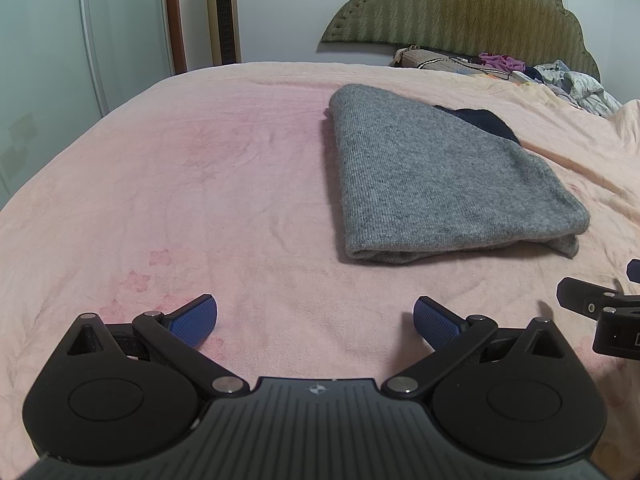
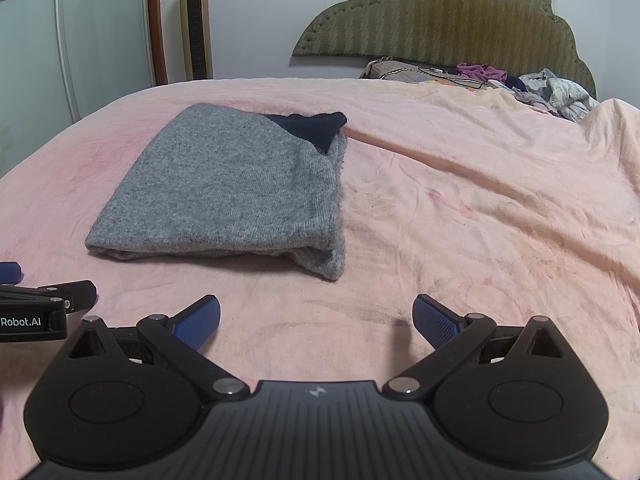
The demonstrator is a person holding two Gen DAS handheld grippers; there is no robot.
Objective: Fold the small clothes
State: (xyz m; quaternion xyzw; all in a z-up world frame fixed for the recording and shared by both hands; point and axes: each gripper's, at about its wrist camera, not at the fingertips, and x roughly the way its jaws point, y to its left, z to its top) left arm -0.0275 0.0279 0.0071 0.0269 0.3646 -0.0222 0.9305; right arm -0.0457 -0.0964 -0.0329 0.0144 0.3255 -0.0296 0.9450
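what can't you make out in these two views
- Dark garment: mostly hidden under the folded grey knit, both views; its type is unclear.
- Clothes pile by the headboard: small, jumbled; items indistinguishable.
- Right hand-held gripper in left view: cut off by the frame edge.
- Left hand-held gripper in right view: likewise cut off.

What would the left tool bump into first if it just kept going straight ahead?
Probably only the pink bedspread. The open left tool points past the left edge of the folded grey garment, though depth is hard to judge.
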